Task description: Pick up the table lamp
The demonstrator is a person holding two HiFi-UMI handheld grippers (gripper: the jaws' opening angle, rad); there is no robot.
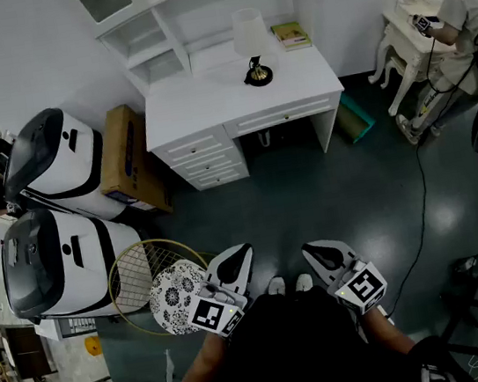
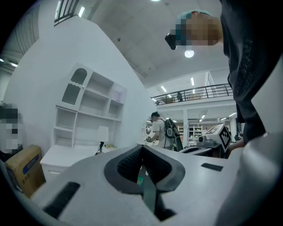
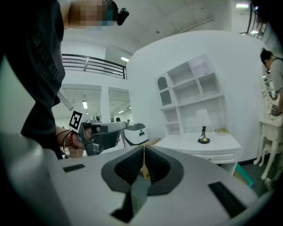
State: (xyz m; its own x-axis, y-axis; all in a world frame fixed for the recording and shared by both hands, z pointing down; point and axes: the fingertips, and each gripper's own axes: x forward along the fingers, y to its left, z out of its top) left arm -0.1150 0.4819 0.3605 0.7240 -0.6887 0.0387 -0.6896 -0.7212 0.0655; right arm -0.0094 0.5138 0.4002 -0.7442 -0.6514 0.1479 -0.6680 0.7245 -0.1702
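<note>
Table lamp (image 1: 251,40) well beyond right claw (image 1: 314,252)

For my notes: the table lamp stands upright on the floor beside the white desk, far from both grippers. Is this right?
No. The head view shows the table lamp upright on the white desk, not the floor, far from the left gripper and right gripper.

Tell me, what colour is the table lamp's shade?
White; the shade shows best in the head view.

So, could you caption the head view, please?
Left gripper and right gripper, both shut, face the table lamp on a white desk.
</note>
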